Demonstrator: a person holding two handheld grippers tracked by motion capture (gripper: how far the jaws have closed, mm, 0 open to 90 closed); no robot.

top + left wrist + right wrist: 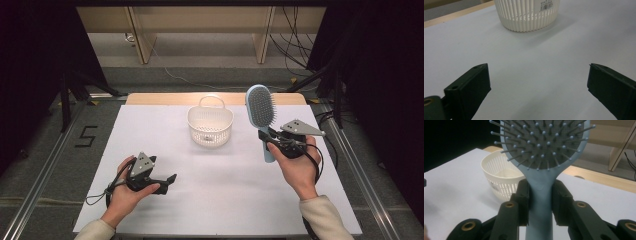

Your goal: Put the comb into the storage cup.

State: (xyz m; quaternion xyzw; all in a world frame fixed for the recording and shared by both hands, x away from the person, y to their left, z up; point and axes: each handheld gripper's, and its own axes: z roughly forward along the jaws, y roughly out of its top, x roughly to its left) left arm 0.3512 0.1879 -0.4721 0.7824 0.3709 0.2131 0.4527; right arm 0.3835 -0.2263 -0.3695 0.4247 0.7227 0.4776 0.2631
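A light blue hairbrush point(261, 111) stands upright above the table's right half, bristles toward me. My right gripper point(267, 136) is shut on its handle; in the right gripper view both jaws press the hairbrush point(540, 195) just below the bristle pad. A white slatted basket point(210, 125) with a handle sits at the table's middle, left of the brush. My left gripper point(170, 181) rests low at the front left, jaws wide apart with nothing between them. In the left gripper view the basket point(527, 15) stands ahead of my left gripper point(539, 82).
The white table top point(225, 190) has a wooden strip along its far edge. Metal rails run along both sides of the table. Wooden furniture legs and cables stand on the floor beyond. A floor mark like a "5" lies at the left.
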